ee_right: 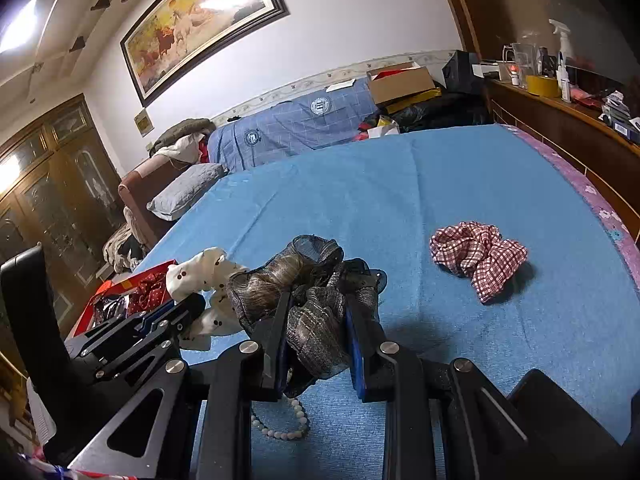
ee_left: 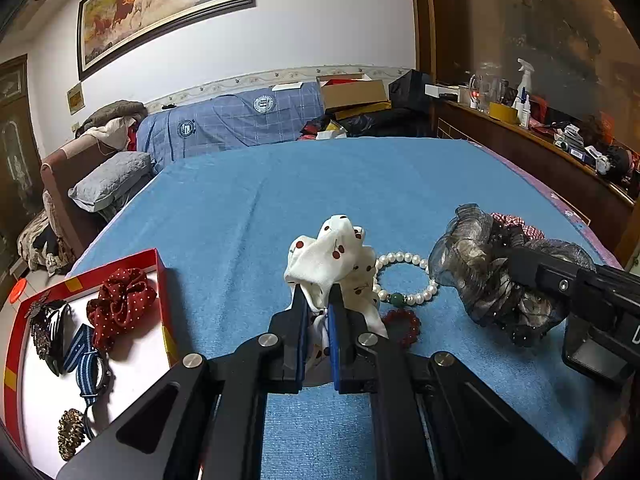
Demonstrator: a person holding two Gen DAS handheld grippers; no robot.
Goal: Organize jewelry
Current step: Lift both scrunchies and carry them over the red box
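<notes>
My left gripper [ee_left: 318,296] is shut on a white cherry-print scrunchie [ee_left: 336,256] and holds it above the blue bed cover. My right gripper [ee_right: 316,300] is shut on a dark grey sheer scrunchie [ee_right: 296,280], also seen in the left wrist view [ee_left: 480,264], lifted off the cover. A pearl bracelet [ee_left: 404,280] and a red bead bracelet [ee_left: 404,326] lie under them; the pearls show below my right gripper [ee_right: 284,428]. A red-and-white checked scrunchie [ee_right: 476,256] lies on the cover to the right. The red box [ee_left: 80,280] at the left holds a red dotted scrunchie [ee_left: 120,304].
The box also holds a striped-strap watch [ee_left: 90,364], dark hair clips [ee_left: 50,332] and a brown hair tie [ee_left: 72,432]. A wooden headboard shelf [ee_left: 532,140] with bottles runs along the right. A pillow [ee_left: 112,180] and a sofa stand beyond the bed's left edge.
</notes>
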